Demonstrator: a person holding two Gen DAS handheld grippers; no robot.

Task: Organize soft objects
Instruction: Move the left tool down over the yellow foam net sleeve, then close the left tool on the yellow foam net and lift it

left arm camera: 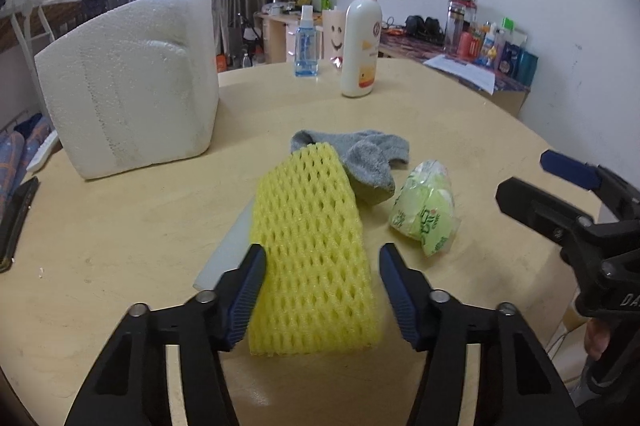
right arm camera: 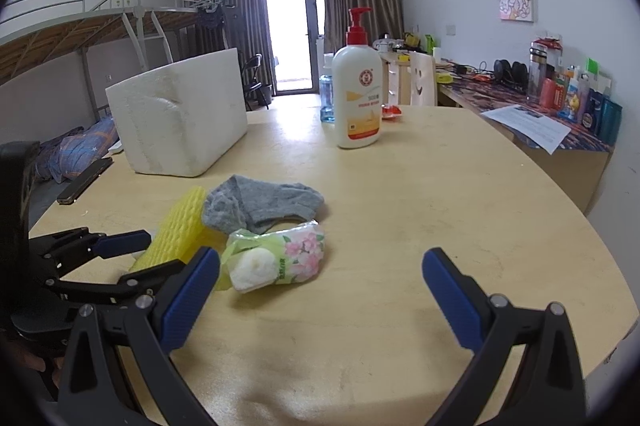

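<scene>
Left wrist view is showing your left gripper [left arm camera: 322,290] straddling the near end of the yellow foam net [left arm camera: 310,246], jaws spread to either side of it and not pressing on it. That net is lying flat on the pale wooden tabletop [left arm camera: 460,129], its far end tucked against the grey sock [left arm camera: 360,157], with the tissue pack [left arm camera: 426,209] just beside both. I judge the net to be very light, springy and open-celled, so it is likely going to crush and spring back; you are best taking it across its width near this end, where both long edges are showing between the jaws. A flat whitish strip [left arm camera: 228,250] is peeking out from under its left edge, so watch you are not catching that too. The sock is looking limp and fuzzy, rumpled into a heap, while the tissue pack is wrapped in glossy, crinkly film that may be slippery. Right wrist view is showing your right gripper [right arm camera: 320,296] hovering over bare tabletop, jaws spread wide and empty, the pack near its left jaw. The white foam box [left arm camera: 132,81] is standing well behind, rigid and pebbly.
</scene>
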